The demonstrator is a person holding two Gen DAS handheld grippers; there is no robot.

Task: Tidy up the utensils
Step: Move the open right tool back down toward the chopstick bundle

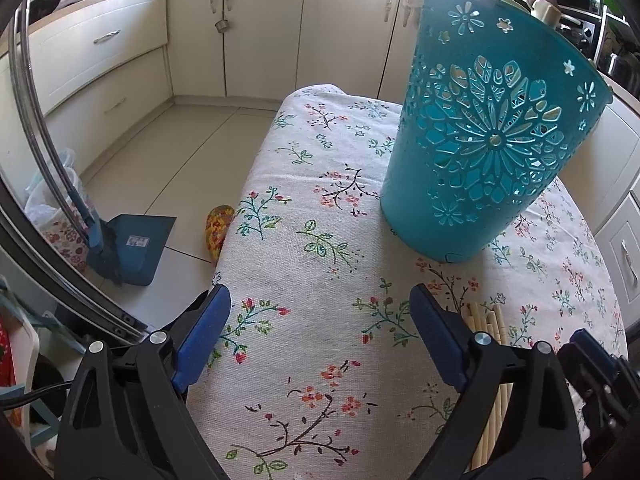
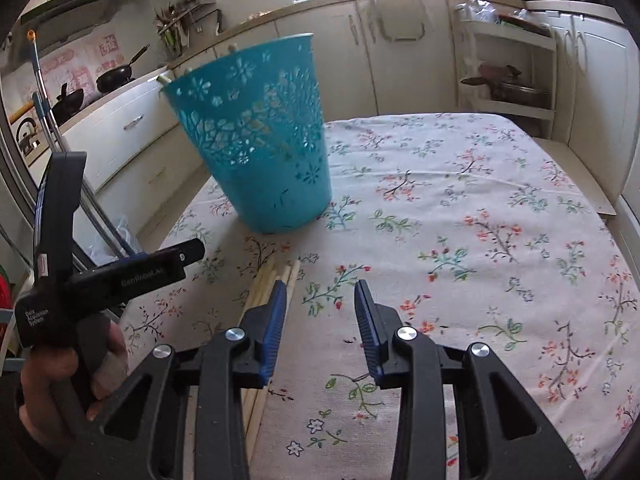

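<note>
Chopsticks (image 2: pixel 267 280) lie in a bunch on the flowery tablecloth (image 2: pixel 460 208), in front of the blue basket (image 2: pixel 256 140); the basket stands upright on the cloth, and two stick tips poke over its rim. On the left, the left gripper (image 1: pixel 320 312) hangs over the cloth with its blue fingers (image 1: pixel 204 332) far apart; nothing is between them, and they touch nothing; the chopsticks (image 1: pixel 488 320) lie just past its right finger. On the right, the right gripper (image 2: pixel 320 304) is partly open, narrower than the left one; it holds nothing; its left finger (image 2: pixel 272 320) sits over the chopsticks, but I cannot tell if it touches them.
</note>
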